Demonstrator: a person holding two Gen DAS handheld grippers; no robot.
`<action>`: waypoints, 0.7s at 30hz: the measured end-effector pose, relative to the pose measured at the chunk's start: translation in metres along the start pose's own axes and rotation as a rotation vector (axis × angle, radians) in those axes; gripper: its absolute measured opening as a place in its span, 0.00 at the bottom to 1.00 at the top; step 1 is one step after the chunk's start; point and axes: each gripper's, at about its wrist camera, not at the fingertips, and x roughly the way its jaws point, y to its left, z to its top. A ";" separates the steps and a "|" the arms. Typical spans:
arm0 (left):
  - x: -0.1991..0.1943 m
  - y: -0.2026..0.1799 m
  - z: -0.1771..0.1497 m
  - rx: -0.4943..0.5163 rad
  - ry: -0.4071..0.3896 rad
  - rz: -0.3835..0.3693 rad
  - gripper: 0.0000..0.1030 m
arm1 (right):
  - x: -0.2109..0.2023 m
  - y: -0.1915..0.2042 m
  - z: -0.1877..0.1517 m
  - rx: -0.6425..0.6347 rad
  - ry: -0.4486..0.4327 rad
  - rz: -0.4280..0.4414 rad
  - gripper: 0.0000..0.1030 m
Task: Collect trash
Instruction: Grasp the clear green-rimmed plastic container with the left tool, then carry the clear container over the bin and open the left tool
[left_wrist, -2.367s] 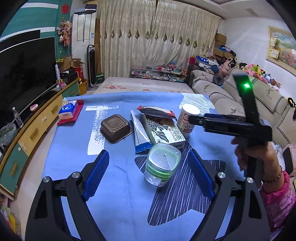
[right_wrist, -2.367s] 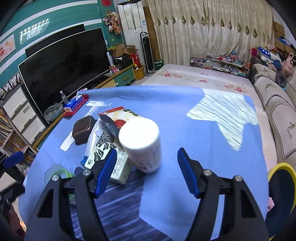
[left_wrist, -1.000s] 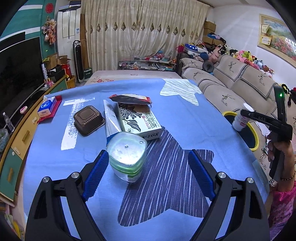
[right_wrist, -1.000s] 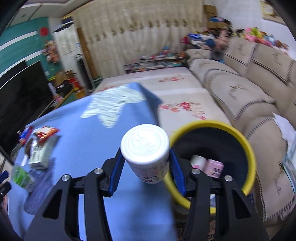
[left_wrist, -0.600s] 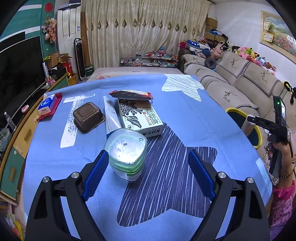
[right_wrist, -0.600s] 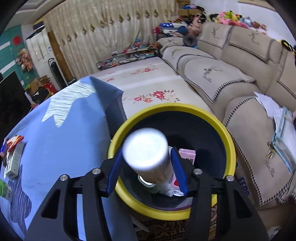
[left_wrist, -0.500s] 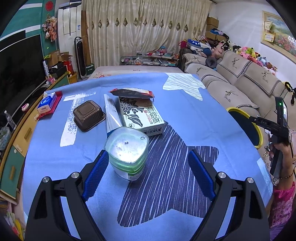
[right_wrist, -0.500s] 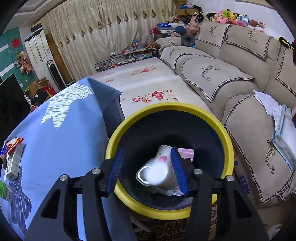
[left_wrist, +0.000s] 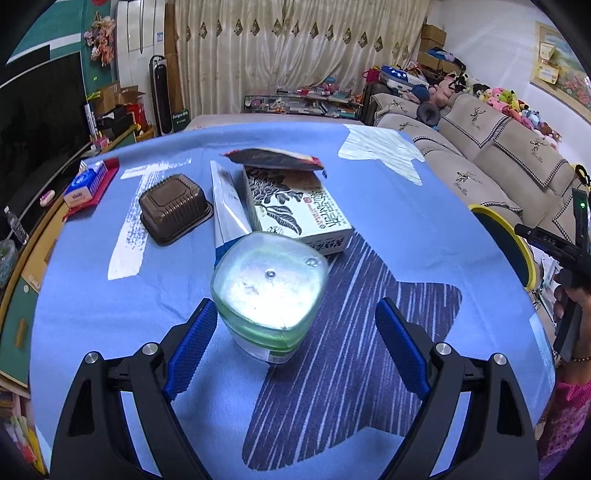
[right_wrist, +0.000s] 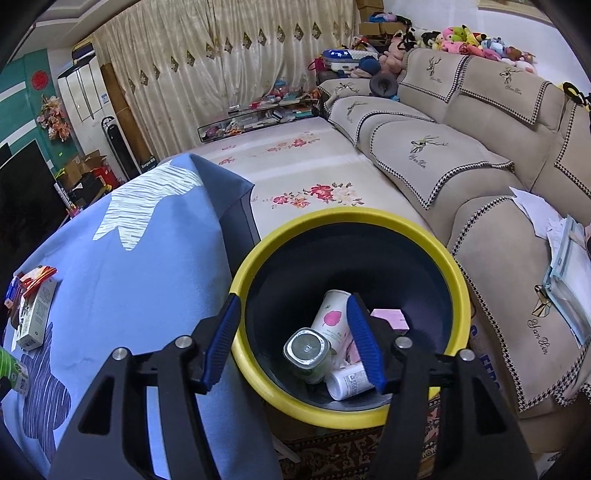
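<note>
Right gripper (right_wrist: 293, 332) hangs over the yellow-rimmed bin (right_wrist: 373, 218) at the table's right edge, jaws part open, just been opening, nothing between them; the white cup (right_wrist: 332, 317) lies in the bin beside a clear bottle (right_wrist: 306, 350). Left gripper (left_wrist: 295, 332) is spread wide over the blue tablecloth (left_wrist: 388, 206), a clear green-banded jar (left_wrist: 269, 291) standing between its fingers nearer the left one, not gripped. Farther off lie a printed box (left_wrist: 299, 210), a snack wrapper (left_wrist: 273, 157) and a brown tray (left_wrist: 173, 206).
</note>
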 end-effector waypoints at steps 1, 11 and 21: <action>0.002 0.001 0.000 -0.003 0.001 0.005 0.84 | 0.000 -0.001 0.001 -0.001 0.000 0.001 0.55; 0.017 0.010 0.006 -0.026 0.008 0.024 0.55 | 0.001 0.002 0.001 -0.003 0.005 0.006 0.55; 0.003 -0.006 0.009 -0.004 -0.001 -0.023 0.52 | -0.004 0.000 0.000 0.001 -0.009 0.007 0.55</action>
